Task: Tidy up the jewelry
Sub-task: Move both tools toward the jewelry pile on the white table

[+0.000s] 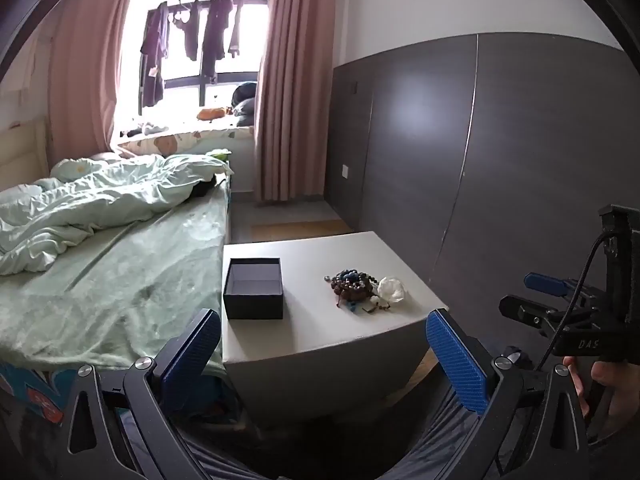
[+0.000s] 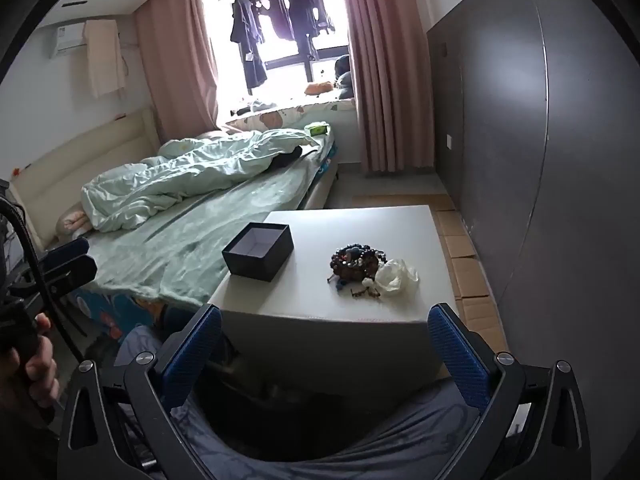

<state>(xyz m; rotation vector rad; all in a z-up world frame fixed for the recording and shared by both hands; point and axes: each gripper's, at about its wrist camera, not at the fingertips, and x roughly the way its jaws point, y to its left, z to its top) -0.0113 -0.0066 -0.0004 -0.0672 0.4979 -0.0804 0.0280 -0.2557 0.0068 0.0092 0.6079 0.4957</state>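
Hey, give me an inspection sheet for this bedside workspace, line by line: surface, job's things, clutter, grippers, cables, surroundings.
Surface: white square table, beside the bed.
Job's things: open dark blue cardboard box, looks empty, on the table's left part; heap of brown and blue beaded bracelets to its right, apart from the box.
Clutter: crumpled white tissue-like wad against the heap; a few loose beads in front.
Grippers: left gripper and right gripper both short of the table, jaws open, holding nothing.
Cables: black cable on the right gripper's handle; another on the left's.
Surroundings: bed with pale green quilt, pink curtains, clothes hanging at the window, grey wall panels.
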